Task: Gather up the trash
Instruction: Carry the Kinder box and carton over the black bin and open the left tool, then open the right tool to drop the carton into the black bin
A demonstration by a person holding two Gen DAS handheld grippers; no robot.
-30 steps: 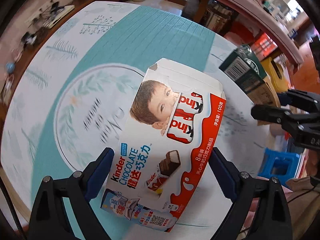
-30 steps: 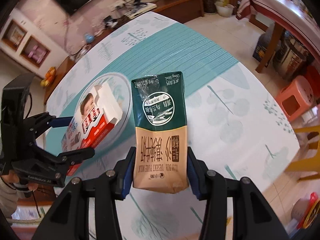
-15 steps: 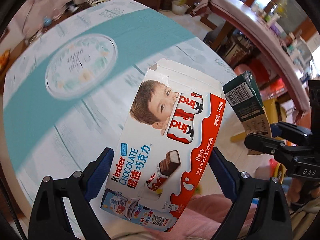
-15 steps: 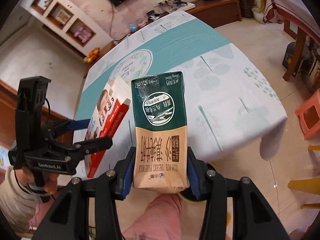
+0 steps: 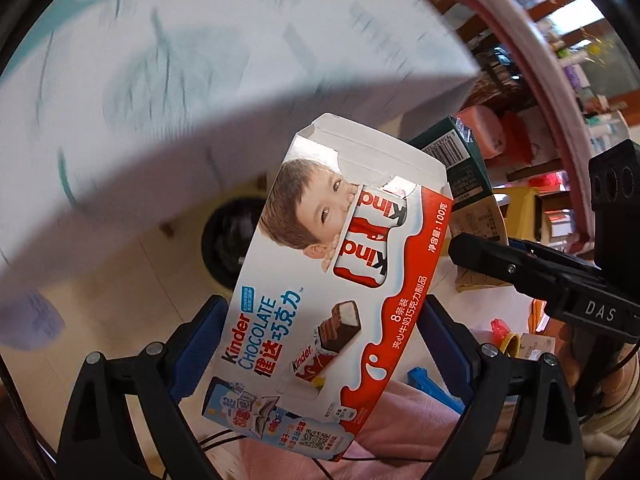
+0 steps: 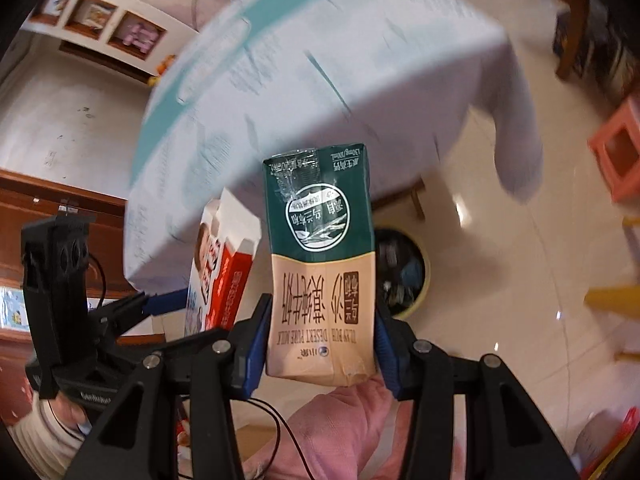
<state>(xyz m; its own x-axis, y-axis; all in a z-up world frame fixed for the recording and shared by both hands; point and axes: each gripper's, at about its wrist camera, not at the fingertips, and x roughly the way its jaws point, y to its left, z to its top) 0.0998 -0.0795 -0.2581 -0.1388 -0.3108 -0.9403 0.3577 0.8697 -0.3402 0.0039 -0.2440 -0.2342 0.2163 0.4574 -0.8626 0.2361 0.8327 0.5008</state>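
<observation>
Left gripper (image 5: 320, 344): clamped on the Kinder chocolate box (image 5: 332, 280), held off the table's edge.
Right gripper (image 6: 320, 340): pinching the milk carton (image 6: 320, 264).
Bin (image 6: 404, 272): on the floor, behind the carton.

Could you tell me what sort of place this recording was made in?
Most likely a home living or dining room: a table under a patterned tablecloth, wall shelves with keepsakes, plastic stools on a glossy tiled floor, and a waste bin beside the table.
</observation>
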